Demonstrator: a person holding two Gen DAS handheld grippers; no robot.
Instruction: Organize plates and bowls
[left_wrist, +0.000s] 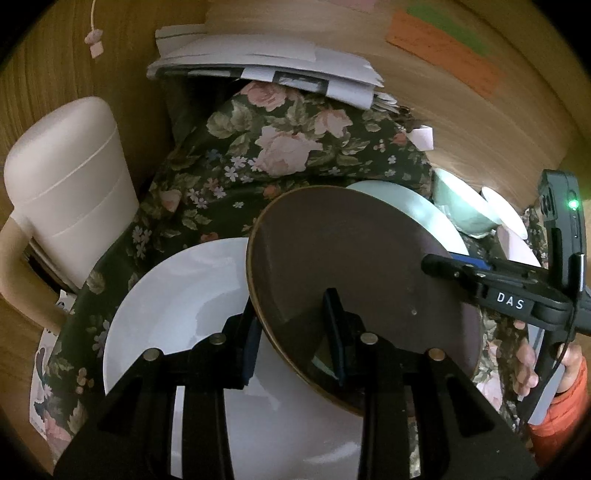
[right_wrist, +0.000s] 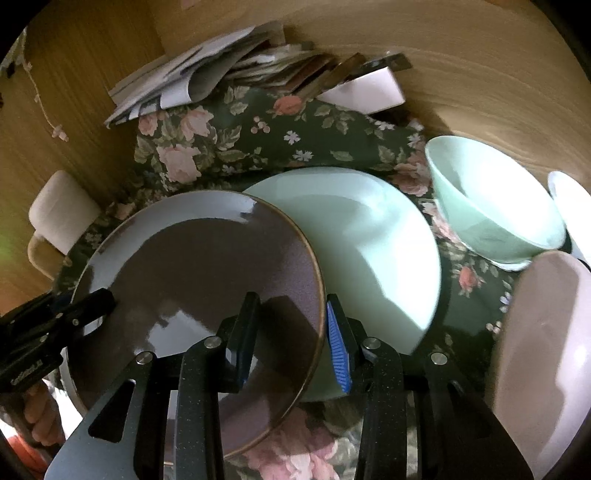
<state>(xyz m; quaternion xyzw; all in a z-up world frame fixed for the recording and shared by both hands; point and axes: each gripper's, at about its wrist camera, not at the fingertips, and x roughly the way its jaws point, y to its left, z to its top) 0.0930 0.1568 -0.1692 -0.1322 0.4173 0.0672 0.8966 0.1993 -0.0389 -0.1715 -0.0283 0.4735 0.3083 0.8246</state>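
A dark brown plate (left_wrist: 351, 258) with a tan rim is held at two opposite edges. My left gripper (left_wrist: 293, 332) is shut on its near rim, one finger under it and one on top. My right gripper (right_wrist: 291, 339) is shut on the other rim of the brown plate (right_wrist: 192, 266). Each gripper shows in the other's view: the right gripper (left_wrist: 430, 264) and the left gripper (right_wrist: 105, 301). The brown plate hangs tilted, partly over a white plate (left_wrist: 177, 302) and partly in front of a mint plate (right_wrist: 369, 251). A mint bowl (right_wrist: 491, 206) lies tipped on its side at the right.
A floral cloth (left_wrist: 280, 147) covers the surface, with wooden walls around it. A white lidded jug (left_wrist: 66, 184) stands at the left and a stack of papers (left_wrist: 258, 62) lies at the back. A pale pink dish (right_wrist: 546, 350) and a white bowl (right_wrist: 572, 210) sit at the far right.
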